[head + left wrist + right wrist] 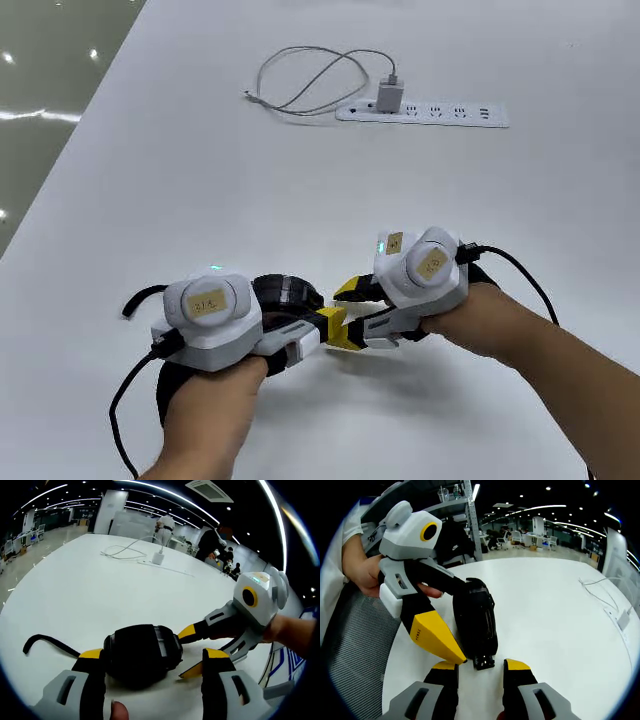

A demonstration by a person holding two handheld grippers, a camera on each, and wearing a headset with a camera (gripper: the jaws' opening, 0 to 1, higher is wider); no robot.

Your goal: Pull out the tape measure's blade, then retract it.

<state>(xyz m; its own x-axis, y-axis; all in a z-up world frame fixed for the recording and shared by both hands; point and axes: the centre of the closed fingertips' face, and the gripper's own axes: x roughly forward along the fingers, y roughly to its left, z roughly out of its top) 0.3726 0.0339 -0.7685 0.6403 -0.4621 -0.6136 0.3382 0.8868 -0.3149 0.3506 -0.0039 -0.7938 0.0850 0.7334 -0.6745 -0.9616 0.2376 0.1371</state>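
Cannot read the yellow stickers [207, 301]. Straddles tape measure [476, 615] with left gripper [154, 656] released; brackets its tip with right gripper [481, 666], likewise released.

My tape [142, 652] is black. My left gripper [152, 655] and right gripper [481, 666] are white and grey, tipped yellow. The table [200, 180] is white, as is the far strip [425, 112]; its cable [250, 96] looks perhaps pale grey.
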